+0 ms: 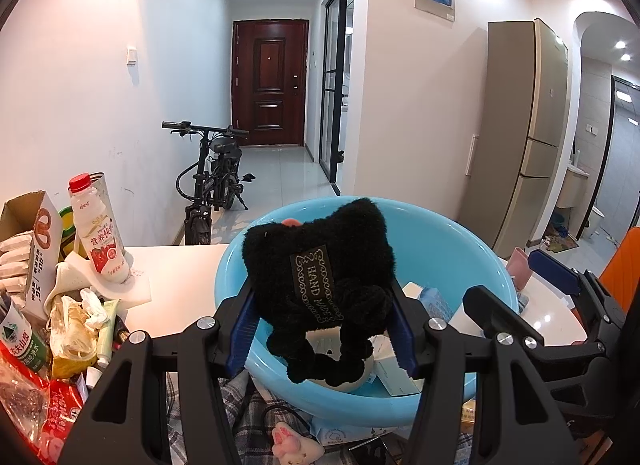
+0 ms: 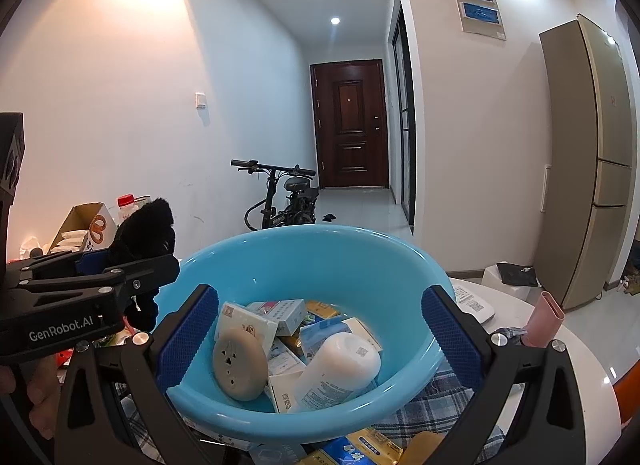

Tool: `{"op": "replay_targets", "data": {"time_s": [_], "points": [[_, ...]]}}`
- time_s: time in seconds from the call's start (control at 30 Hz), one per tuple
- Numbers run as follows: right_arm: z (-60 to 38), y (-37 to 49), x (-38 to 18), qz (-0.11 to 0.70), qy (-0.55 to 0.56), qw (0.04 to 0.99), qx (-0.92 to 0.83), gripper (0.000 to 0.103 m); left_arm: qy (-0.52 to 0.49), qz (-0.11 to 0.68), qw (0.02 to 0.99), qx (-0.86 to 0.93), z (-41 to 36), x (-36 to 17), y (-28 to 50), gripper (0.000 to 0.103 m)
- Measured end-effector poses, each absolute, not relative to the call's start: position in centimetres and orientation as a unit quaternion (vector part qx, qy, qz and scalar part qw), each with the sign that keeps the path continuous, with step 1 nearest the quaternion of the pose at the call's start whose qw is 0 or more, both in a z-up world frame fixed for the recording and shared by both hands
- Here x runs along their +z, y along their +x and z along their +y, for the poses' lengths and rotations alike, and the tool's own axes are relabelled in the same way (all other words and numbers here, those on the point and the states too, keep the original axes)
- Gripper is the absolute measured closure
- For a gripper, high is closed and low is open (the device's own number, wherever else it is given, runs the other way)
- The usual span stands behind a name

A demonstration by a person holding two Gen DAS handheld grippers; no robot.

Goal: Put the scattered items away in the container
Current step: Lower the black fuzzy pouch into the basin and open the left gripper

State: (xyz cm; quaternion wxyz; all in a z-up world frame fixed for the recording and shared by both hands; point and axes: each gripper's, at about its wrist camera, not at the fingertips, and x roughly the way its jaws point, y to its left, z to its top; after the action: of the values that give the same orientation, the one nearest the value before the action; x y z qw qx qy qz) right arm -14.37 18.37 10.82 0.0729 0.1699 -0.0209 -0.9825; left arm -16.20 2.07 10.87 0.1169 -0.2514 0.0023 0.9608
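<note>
Blue plastic basin [image 2: 304, 257] on the white table [image 1: 180, 265] already holds small cartons, a white bottle [image 2: 340, 369] and a beige disc [image 2: 240, 365]. Bottles, wrappers and a tube remain scattered at the table's left. Left gripper [image 1: 320, 329] clamps a black plush toy [image 1: 320, 257], labelled "HAND MADE", above the basin. Right gripper [image 2: 320, 341] stands wide open, empty. Gripper housing reads "GenRobot.AI".

"HAND MADE" on black plush's label [image 1: 316, 289]; "GenRobot.AI" on left tongs [image 2: 60, 331]

Bright ceiling spotlights, sharp focus, heavy fisheye edge warp.
</note>
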Motion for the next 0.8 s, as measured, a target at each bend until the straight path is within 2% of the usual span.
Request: {"op": "replay_targets", "data": {"time_s": [0.5,0.67,0.7,0.73,0.77,0.8], "points": [[17.79,-14.97,9.99,-0.016,0.177,0.075,-0.981,0.0,-0.254,-0.007,0.116,0.96,1.62,11.0,-16.43,0.047],[18.0,-14.8,10.08,-0.02,0.175,0.076,-0.981,0.0,-0.26,-0.008,0.109,0.959,1.54,10.91,-16.72,0.042],[18.01,-14.75,10.09,-0.02,0.174,0.075,-0.982,0.0,-0.263,-0.009,0.111,0.958,1.54,10.89,-16.78,0.036],[18.03,-14.71,10.1,-0.019,0.173,0.074,-0.982,0.0,-0.265,-0.008,0.114,0.958,1.51,10.87,-16.84,0.021],[18.05,-14.68,10.1,-0.019,0.172,0.074,-0.982,0.0,-0.265,-0.009,0.115,0.957,1.46,10.89,-16.85,0.013],[18.08,-14.7,10.08,-0.02,0.173,0.074,-0.982,0.0,-0.261,-0.011,0.115,0.958,1.4,10.96,-16.79,0.0]]}}
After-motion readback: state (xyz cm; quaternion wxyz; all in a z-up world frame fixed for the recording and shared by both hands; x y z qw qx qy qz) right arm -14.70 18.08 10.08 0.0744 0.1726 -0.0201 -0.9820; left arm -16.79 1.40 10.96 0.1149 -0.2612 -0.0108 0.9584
